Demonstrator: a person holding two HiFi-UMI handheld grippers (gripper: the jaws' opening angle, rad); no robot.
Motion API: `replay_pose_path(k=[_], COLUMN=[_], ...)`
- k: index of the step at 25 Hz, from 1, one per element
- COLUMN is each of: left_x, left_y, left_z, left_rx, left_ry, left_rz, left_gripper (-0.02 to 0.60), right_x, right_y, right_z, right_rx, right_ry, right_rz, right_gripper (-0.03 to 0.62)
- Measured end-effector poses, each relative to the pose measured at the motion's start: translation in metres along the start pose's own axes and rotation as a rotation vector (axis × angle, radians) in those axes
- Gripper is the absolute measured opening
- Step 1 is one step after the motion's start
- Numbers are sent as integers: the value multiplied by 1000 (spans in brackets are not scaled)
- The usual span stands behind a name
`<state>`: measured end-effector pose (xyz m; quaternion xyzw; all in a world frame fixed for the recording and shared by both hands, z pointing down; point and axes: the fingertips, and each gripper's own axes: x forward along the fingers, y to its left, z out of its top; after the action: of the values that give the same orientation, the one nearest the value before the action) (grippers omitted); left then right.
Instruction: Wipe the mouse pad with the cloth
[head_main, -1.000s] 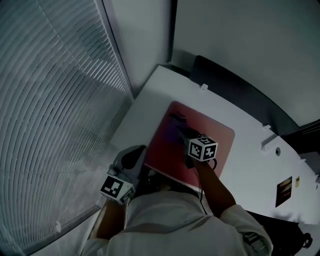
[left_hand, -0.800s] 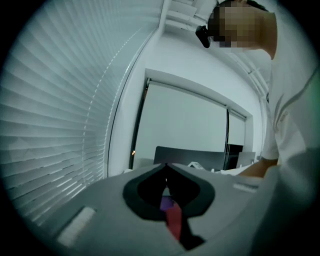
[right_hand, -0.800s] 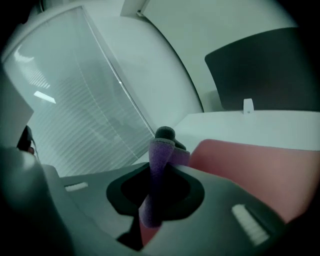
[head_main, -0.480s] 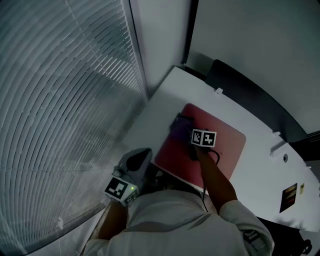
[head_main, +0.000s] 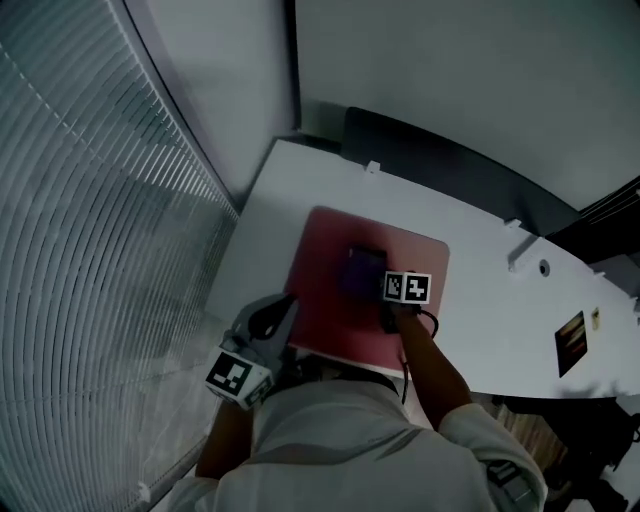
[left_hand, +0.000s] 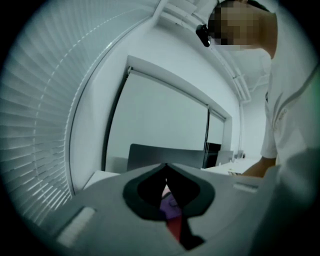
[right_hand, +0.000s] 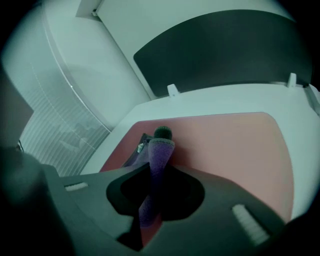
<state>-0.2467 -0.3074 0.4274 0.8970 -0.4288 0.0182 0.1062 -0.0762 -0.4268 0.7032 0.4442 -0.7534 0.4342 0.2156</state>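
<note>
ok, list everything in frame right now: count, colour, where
mouse pad: 1, red, flat on the desk, towards its window end
cloth: 1, purple, on the mouse pad, pinched in the right claw
desk: 1, white, under the pad
divider panel: 1, dark, upright along the desk's far edge
clips: 2 seen, white, at the foot of the panel
sticker: 1, dark, on the desk's right part
blinds: 1 set, white, on the left
right claw: 1, grey, shut on the cloth, over the pad
left claw: 1, grey, shut and empty, by the pad's near left corner
shirt: 1, white, the person's, bottom of the head view
</note>
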Motion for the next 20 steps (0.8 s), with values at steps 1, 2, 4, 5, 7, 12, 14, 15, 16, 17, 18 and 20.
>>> replay_pose_path(k=[1,2,4,5,7,12,14,15,16,17,18,20], left_x=[9,16,29,35,47,73,81,85,88,91,94,98], left_y=[-7,-12,-21,-25,-36,-66,-77,-82,-87,-91,-95,-100], left_z=[4,7,7,6,6,1,1,0,0,-1,-1,1], left_rx=[0,1,10,15,20,39,33,31,30,33,38,42], left_ry=[6,10,16,15,9,17,20,21,22,22,21,20], left_rz=[-13,-24,-47,-59,-84,-144,-161,-171,-182,-195,-205,-213], left_gripper=[0,0,0,0,0,0,0,0,0,0,0,0], right_x=[-12,-23,-43,-52,-70,-115,-133,-141,-149,-156,-162,-172], right_y=[-13,-26,-51,-63,-86,-139,-157,-165,-173,-180,-185,-184], right_z=[-1,-2,-8,-12,-20,-38,-44,-47,-50,-53,-55,-56], right_rx=[18,32,57,69,91,136,157,167,171,167,153,117], right_ry=[-3,-6,-17,-23,-32,-47,-54,-58,-61,-62,-61,-60], right_rz=[-12,-24,-54,-70,-97,-161,-188,-203,-219,-238,-257,-270], right_gripper=[46,46,46,46,46,46,46,46,46,46,46,46])
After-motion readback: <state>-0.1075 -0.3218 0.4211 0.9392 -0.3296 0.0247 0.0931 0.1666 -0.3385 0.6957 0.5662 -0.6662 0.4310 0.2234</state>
